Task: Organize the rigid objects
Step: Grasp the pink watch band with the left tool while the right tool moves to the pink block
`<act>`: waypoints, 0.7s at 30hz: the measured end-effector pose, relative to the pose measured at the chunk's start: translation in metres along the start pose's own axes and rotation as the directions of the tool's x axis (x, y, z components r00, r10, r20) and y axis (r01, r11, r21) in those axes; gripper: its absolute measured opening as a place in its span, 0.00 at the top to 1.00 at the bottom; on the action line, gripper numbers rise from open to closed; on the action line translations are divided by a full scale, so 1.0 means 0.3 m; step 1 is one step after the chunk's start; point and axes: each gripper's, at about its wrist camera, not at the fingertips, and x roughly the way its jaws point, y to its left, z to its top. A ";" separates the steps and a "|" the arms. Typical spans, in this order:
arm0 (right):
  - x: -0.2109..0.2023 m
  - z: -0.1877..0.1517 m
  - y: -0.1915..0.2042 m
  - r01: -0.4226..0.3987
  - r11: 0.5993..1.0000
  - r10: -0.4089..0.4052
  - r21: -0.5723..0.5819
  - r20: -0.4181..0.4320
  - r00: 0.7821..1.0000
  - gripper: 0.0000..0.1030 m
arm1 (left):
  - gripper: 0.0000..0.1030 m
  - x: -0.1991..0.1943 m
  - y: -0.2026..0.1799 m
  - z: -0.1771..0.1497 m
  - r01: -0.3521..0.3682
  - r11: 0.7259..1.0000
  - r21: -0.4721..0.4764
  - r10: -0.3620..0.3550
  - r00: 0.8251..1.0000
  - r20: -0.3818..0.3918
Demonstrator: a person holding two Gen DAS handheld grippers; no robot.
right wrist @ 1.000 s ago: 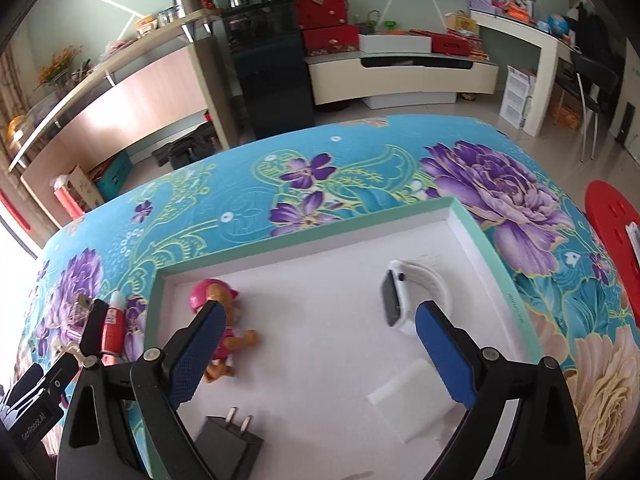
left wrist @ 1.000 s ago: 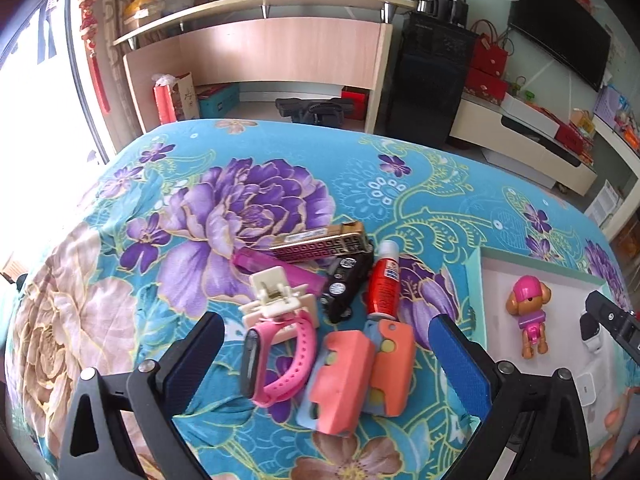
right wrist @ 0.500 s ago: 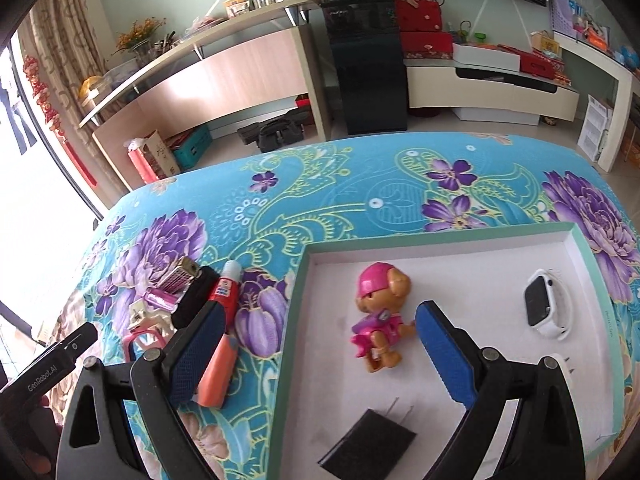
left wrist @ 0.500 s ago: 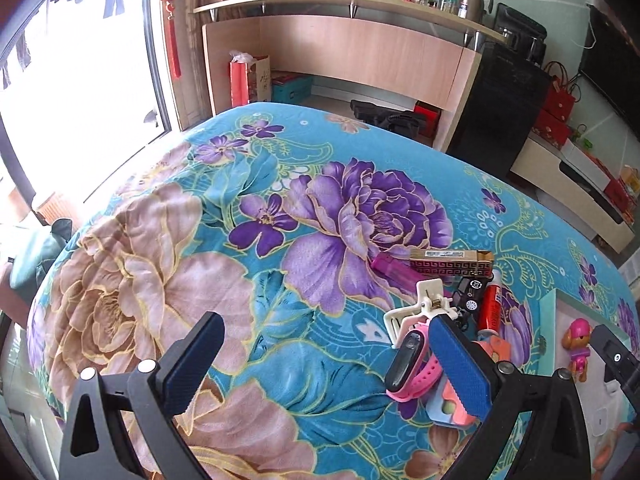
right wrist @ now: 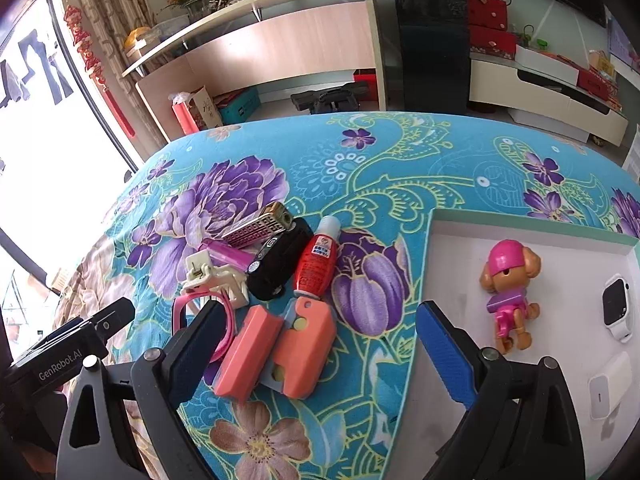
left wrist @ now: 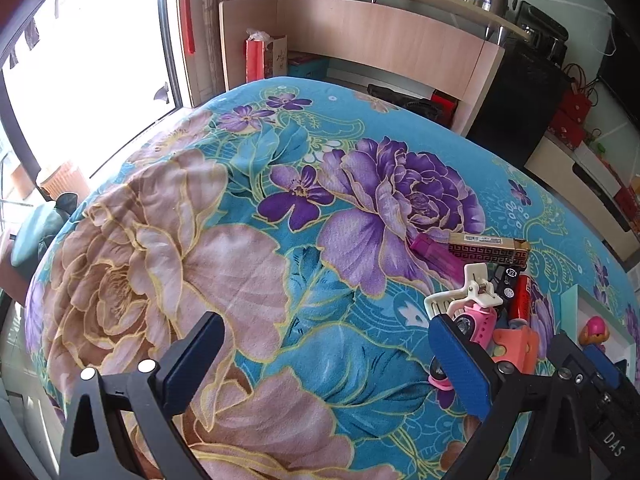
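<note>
A pile of small objects lies on the floral cloth: an orange-and-blue folding toy (right wrist: 280,352), a red glue bottle (right wrist: 316,264), a black toy car (right wrist: 280,264), a patterned gold-brown box (right wrist: 260,226), a pink lighter (right wrist: 228,256), a cream hair clip (right wrist: 212,280) and a pink watch (right wrist: 200,312). My right gripper (right wrist: 320,356) is open and empty, just in front of the folding toy. My left gripper (left wrist: 324,364) is open and empty over bare cloth, left of the pile (left wrist: 492,300). A white tray (right wrist: 448,232) holds a pink dog figure (right wrist: 508,292), a white smartwatch (right wrist: 616,308) and a white charger (right wrist: 604,388).
The table's far edge curves away toward a wooden shelf unit (right wrist: 280,48), a black cabinet (right wrist: 432,40) and a bright window (left wrist: 80,80) on the left. The left gripper's body (right wrist: 68,356) shows at the left of the right wrist view.
The left gripper has swung left, away from the pile, which now sits at its right edge. The right gripper has moved left from over the tray to face the pile.
</note>
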 end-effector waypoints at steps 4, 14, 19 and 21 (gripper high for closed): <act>0.034 -0.014 0.034 -0.006 1.000 0.005 -0.029 -0.030 1.000 0.07 | 0.00 0.020 0.014 0.000 0.003 0.999 -0.033 -0.004 1.000 -0.021; 0.051 -0.022 0.030 -0.006 1.000 0.005 -0.024 -0.047 0.999 0.07 | 0.00 0.062 -0.042 -0.013 0.087 0.996 -0.007 -0.087 0.995 -0.053; 0.054 -0.019 0.008 -0.006 1.000 0.006 -0.002 -0.050 0.999 0.07 | 0.01 0.060 -0.079 -0.017 0.100 0.995 0.032 -0.098 0.994 -0.051; 0.049 -0.017 0.001 -0.006 1.000 0.006 0.003 -0.045 0.999 0.07 | 0.01 0.058 -0.083 -0.018 0.111 0.993 0.035 -0.109 0.993 -0.052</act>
